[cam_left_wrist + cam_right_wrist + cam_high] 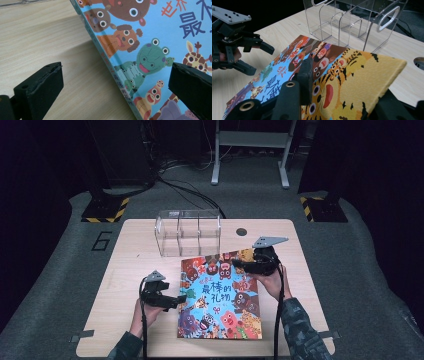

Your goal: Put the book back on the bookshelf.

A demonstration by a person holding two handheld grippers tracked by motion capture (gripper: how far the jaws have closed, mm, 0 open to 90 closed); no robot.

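Observation:
A colourful picture book [220, 295] with cartoon animals on its cover lies on the wooden table [125, 270]. My right gripper [241, 265] is shut on the book's far right part, one jaw on the cover, the other underneath. In the right gripper view that corner of the book [362, 75] tilts up off the table between the jaws of my right gripper [347, 95]. My left gripper [183, 299] is open at the book's left edge. In the left gripper view the spine [112, 67] runs between the spread jaws of the left gripper [117, 75], which do not touch it.
A clear acrylic organizer [187, 232] with upright dividers stands just beyond the book; it looms close in the right gripper view [352, 22]. A round cable hole [241, 231] sits in the table's far edge. The person's forearms enter from the near edge.

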